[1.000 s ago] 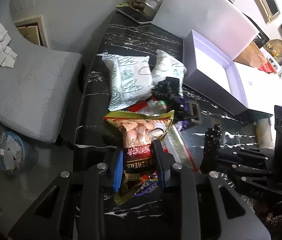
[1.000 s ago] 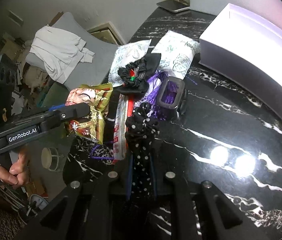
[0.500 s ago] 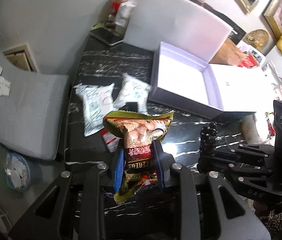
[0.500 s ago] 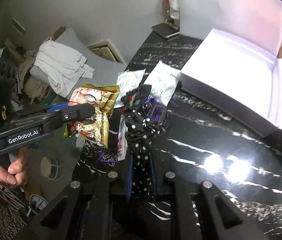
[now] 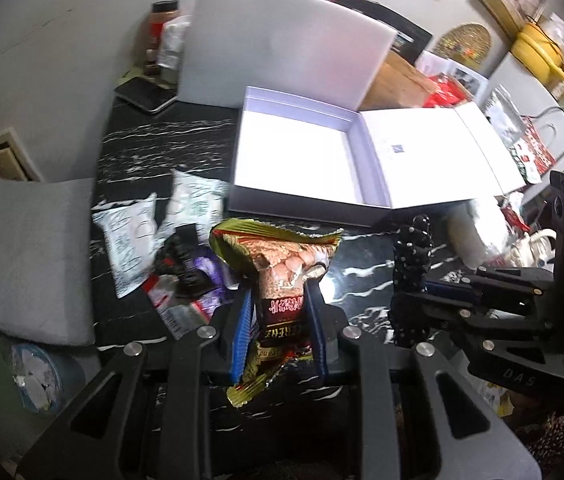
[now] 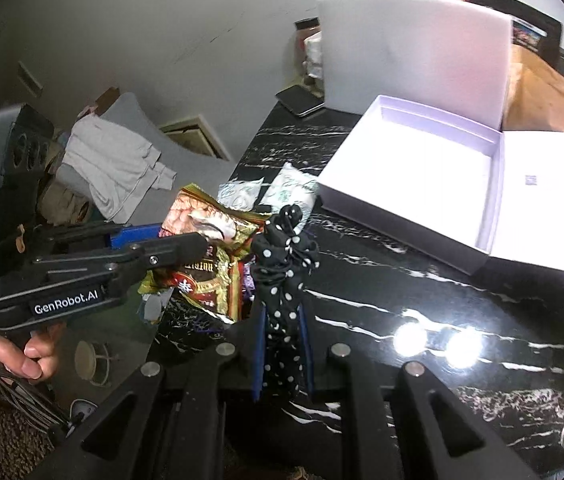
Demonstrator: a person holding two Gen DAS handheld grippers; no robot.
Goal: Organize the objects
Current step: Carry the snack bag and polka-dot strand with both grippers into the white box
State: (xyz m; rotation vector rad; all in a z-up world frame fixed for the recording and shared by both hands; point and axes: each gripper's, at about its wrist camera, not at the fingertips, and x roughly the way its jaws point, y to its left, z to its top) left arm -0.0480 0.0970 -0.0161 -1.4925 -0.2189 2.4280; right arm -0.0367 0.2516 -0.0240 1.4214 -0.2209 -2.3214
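My left gripper (image 5: 280, 304) is shut on a gold and red cereal snack packet (image 5: 282, 264), held above the black marble table (image 5: 142, 152). My right gripper (image 6: 282, 312) is shut on a black polka-dot hair tie (image 6: 283, 264), also lifted off the table; it shows at the right of the left wrist view as the polka-dot hair tie (image 5: 411, 264). The snack packet (image 6: 206, 248) hangs in the left gripper (image 6: 186, 246) at the left of the right wrist view. An open white box (image 5: 297, 152) with its lid folded out lies beyond both grippers.
Two white sachets (image 5: 130, 240), a black scrunchie (image 5: 182, 256), purple wrappers and a red stick packet stay on the table at the left. A phone (image 5: 144, 94) and jars stand at the far edge. A grey cushion (image 5: 22, 240) lies left of the table.
Both grippers have risen with their loads and drawn back, so the pile on the table now looks lower and the open white box shows fully.
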